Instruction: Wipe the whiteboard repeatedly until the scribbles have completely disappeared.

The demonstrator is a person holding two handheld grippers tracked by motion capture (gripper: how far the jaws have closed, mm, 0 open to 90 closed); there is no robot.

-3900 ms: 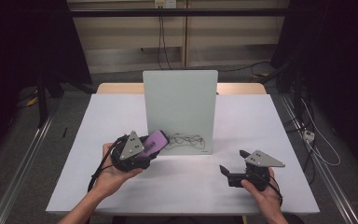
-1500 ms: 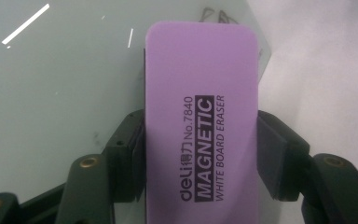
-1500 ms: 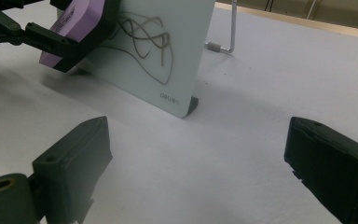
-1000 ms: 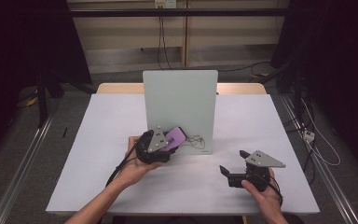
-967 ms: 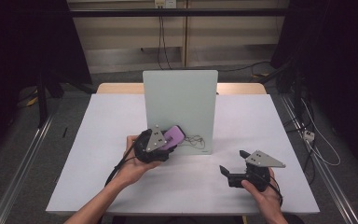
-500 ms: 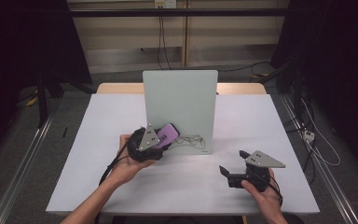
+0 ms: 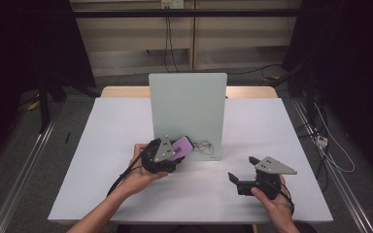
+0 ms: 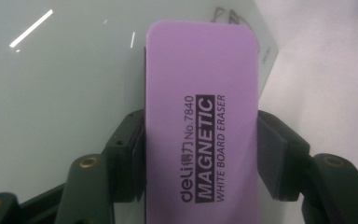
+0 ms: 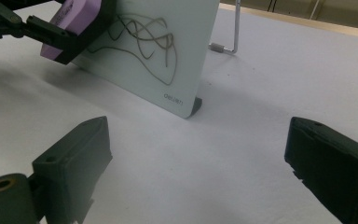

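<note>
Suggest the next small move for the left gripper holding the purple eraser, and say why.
Probably slide the eraser sideways across the scribble. The left gripper is shut on it at the board's lower part, and the dark lines there remain unwiped beside it.

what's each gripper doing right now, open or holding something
Left gripper: shut on the purple whiteboard eraser.
Right gripper: open, holding nothing.

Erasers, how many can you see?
1. The purple eraser is clamped between the left gripper's jaws, held against the lower part of the upright whiteboard, beside the scribbles.
</note>
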